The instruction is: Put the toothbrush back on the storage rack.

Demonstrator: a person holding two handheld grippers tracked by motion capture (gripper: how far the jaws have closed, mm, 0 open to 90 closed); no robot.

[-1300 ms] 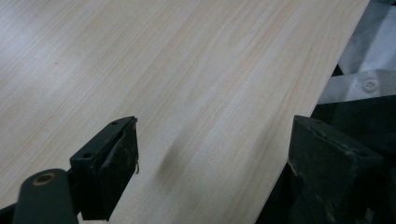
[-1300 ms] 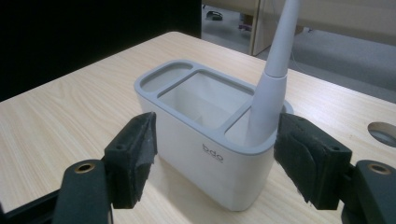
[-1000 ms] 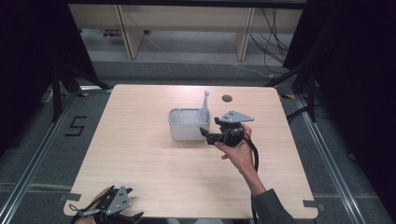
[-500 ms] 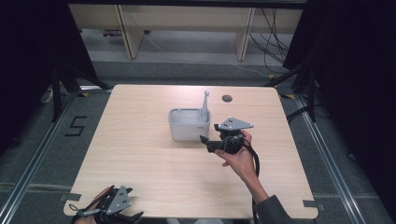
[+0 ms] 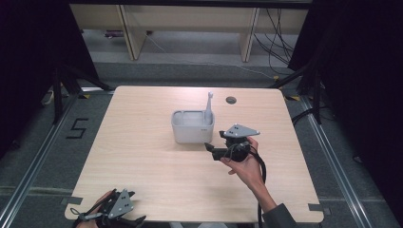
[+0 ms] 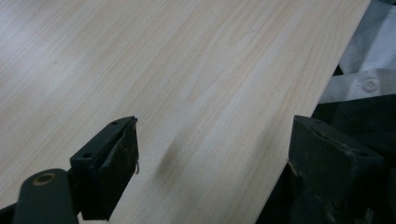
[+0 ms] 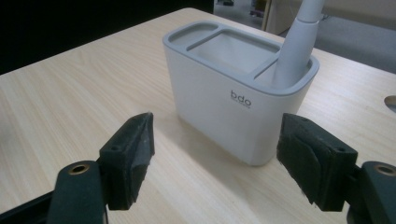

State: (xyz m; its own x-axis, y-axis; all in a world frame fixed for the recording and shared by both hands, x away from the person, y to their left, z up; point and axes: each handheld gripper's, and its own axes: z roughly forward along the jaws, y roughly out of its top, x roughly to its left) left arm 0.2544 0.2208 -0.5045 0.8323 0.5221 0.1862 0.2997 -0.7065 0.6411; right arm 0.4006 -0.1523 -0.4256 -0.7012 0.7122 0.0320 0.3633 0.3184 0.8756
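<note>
Holder (image 7: 233, 100) stands just beyond open fingers (image 7: 128, 156).

Even overhead light brightens the table (image 5: 142, 180), its surroundings dark; close views slightly soft.

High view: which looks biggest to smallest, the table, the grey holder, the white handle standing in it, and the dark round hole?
1. table
2. grey holder
3. white handle
4. dark round hole

The handle's lower part is hidden inside the holder.
</note>
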